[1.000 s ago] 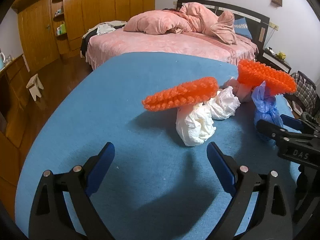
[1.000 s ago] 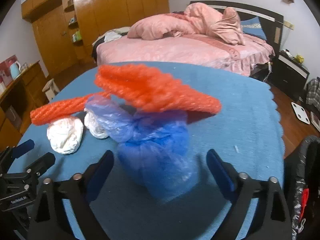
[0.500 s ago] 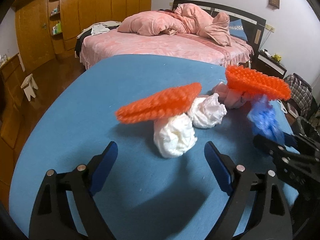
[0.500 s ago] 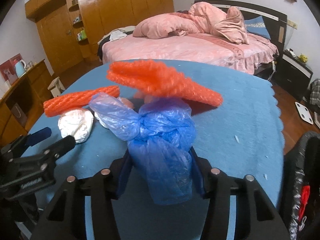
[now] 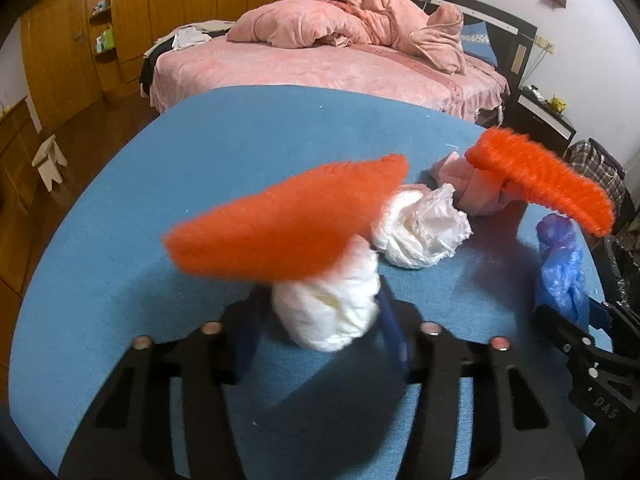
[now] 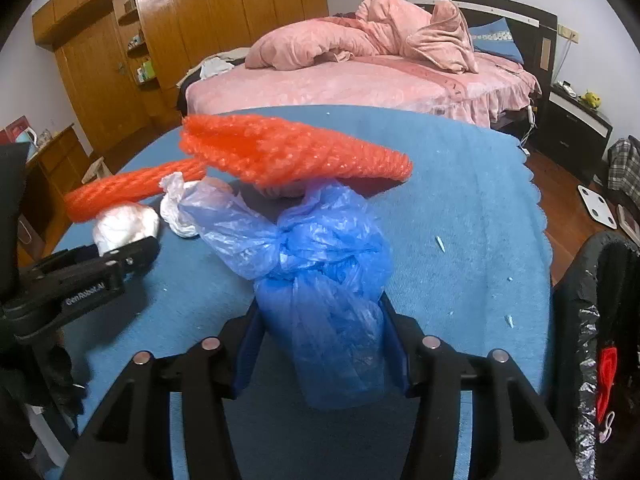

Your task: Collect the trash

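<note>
Your left gripper (image 5: 320, 320) has just been closing and now pinches the white paper wad (image 5: 332, 308) at 6 o'clock on the blue tabletop (image 5: 140, 200); an orange foam net (image 5: 288, 224) sits on top of the wad. Your right gripper (image 6: 320, 344) clamps the knotted blue plastic bag (image 6: 320, 300), second orange net (image 6: 288, 152) at 12 above it. Second white wad (image 5: 420, 232) lies at 1 o'clock from the left grip, pink wad (image 5: 472, 184) beyond it.

Crinkled glossy blue plastic bag (image 6: 324, 300); matt blue cloth table cover (image 6: 472, 208); orange foam netting (image 6: 288, 152).
</note>
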`<action>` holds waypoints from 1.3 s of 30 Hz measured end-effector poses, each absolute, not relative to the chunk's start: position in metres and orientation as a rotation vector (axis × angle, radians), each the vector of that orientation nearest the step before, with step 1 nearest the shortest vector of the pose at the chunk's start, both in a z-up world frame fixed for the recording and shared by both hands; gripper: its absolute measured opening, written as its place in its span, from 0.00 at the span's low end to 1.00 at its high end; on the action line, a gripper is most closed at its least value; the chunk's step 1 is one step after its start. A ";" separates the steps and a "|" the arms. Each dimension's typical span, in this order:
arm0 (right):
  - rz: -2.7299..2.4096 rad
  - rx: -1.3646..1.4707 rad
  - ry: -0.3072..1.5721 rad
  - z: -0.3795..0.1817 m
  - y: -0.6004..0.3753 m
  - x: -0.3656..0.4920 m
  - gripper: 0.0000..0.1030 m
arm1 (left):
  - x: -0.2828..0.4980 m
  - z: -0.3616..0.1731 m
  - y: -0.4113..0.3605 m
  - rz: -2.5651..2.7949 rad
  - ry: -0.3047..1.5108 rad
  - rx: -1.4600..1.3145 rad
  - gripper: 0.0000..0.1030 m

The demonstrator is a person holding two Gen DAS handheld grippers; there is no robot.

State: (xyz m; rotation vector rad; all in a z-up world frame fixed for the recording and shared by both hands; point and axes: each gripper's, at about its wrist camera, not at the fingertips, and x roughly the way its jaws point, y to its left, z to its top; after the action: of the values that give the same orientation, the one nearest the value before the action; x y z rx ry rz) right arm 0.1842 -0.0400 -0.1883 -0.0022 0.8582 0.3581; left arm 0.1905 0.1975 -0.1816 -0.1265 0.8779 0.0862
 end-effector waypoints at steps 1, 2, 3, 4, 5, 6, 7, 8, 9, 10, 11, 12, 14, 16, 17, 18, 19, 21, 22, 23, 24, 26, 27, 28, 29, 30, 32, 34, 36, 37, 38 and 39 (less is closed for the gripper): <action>0.357 -0.003 0.860 -0.189 -0.041 0.185 0.52 | 0.189 -0.181 0.196 0.081 0.871 -0.122 0.36; 0.356 -0.005 0.862 -0.189 -0.040 0.185 0.52 | 0.188 -0.179 0.195 0.079 0.863 -0.120 0.34; 0.356 -0.006 0.862 -0.189 -0.040 0.185 0.52 | 0.187 -0.179 0.195 0.074 0.858 -0.121 0.33; 0.356 -0.007 0.860 -0.189 -0.040 0.185 0.52 | 0.185 -0.177 0.195 0.070 0.850 -0.122 0.32; 0.356 -0.006 0.859 -0.189 -0.041 0.184 0.52 | 0.183 -0.176 0.194 0.067 0.844 -0.123 0.32; 0.356 -0.003 0.857 -0.188 -0.042 0.183 0.52 | 0.178 -0.173 0.194 0.059 0.837 -0.124 0.32; 0.356 0.000 0.855 -0.187 -0.043 0.182 0.51 | 0.175 -0.171 0.192 0.054 0.833 -0.124 0.31; 0.356 0.003 0.854 -0.188 -0.044 0.180 0.51 | 0.171 -0.170 0.191 0.049 0.829 -0.122 0.31; 0.355 0.009 0.852 -0.187 -0.046 0.177 0.51 | 0.165 -0.169 0.190 0.043 0.825 -0.122 0.31; 0.356 0.011 0.851 -0.186 -0.047 0.176 0.51 | 0.159 -0.168 0.189 0.035 0.825 -0.126 0.31; 0.357 0.014 0.850 -0.185 -0.048 0.175 0.51 | 0.154 -0.168 0.188 0.029 0.825 -0.128 0.31; 0.358 0.016 0.849 -0.185 -0.049 0.172 0.51 | 0.149 -0.168 0.187 0.025 0.825 -0.130 0.31; 0.362 0.019 0.847 -0.184 -0.052 0.166 0.51 | 0.138 -0.168 0.185 0.015 0.824 -0.139 0.31; 0.362 0.021 0.846 -0.182 -0.053 0.163 0.51 | 0.132 -0.167 0.183 0.007 0.825 -0.137 0.31; 0.363 0.022 0.846 -0.181 -0.054 0.162 0.51 | 0.127 -0.167 0.180 0.002 0.823 -0.126 0.31; 0.365 0.021 0.843 -0.180 -0.055 0.159 0.51 | 0.124 -0.166 0.178 -0.004 0.822 -0.120 0.31; 0.366 0.020 0.841 -0.179 -0.056 0.159 0.51 | 0.123 -0.165 0.176 -0.008 0.821 -0.117 0.31; 0.370 0.018 0.834 -0.176 -0.058 0.155 0.51 | 0.117 -0.163 0.171 -0.015 0.820 -0.107 0.31; 0.371 0.017 0.830 -0.174 -0.059 0.153 0.51 | 0.114 -0.162 0.168 -0.019 0.818 -0.103 0.31; 0.372 0.018 0.828 -0.173 -0.060 0.151 0.51 | 0.112 -0.161 0.166 -0.023 0.815 -0.101 0.31; 0.374 0.020 0.826 -0.171 -0.060 0.150 0.51 | 0.110 -0.160 0.164 -0.026 0.813 -0.100 0.31; 0.379 0.022 0.821 -0.169 -0.063 0.145 0.51 | 0.107 -0.158 0.160 -0.031 0.808 -0.096 0.31; 0.383 0.021 0.816 -0.167 -0.064 0.142 0.51 | 0.106 -0.157 0.156 -0.037 0.804 -0.091 0.31; 0.384 0.020 0.810 -0.164 -0.065 0.139 0.51 | 0.105 -0.155 0.154 -0.040 0.802 -0.089 0.31; 0.385 0.020 0.805 -0.163 -0.066 0.136 0.51 | 0.102 -0.155 0.152 -0.044 0.799 -0.088 0.31; 0.386 0.022 0.798 -0.160 -0.068 0.133 0.51 | 0.100 -0.153 0.150 -0.046 0.795 -0.086 0.31; 0.387 0.026 0.792 -0.157 -0.070 0.130 0.51 | 0.099 -0.149 0.148 -0.050 0.788 -0.086 0.31; 0.387 0.034 0.782 -0.152 -0.074 0.126 0.51 | 0.097 -0.145 0.146 -0.053 0.778 -0.080 0.31; 0.388 0.041 0.772 -0.147 -0.078 0.124 0.51 | 0.095 -0.141 0.144 -0.055 0.768 -0.078 0.31; 0.387 0.042 0.769 -0.147 -0.078 0.121 0.51 | 0.093 -0.138 0.142 -0.055 0.762 -0.078 0.31; 0.387 0.043 0.764 -0.146 -0.080 0.119 0.51 | 0.092 -0.137 0.141 -0.056 0.759 -0.078 0.31; 0.386 0.047 0.757 -0.143 -0.082 0.117 0.51 | 0.091 -0.134 0.140 -0.057 0.752 -0.075 0.31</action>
State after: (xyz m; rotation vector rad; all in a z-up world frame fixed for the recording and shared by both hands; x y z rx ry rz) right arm 0.1174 -0.0819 -0.1431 0.0466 0.7566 0.3861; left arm 0.0913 0.1397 -0.1340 -0.0753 0.7522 -0.0570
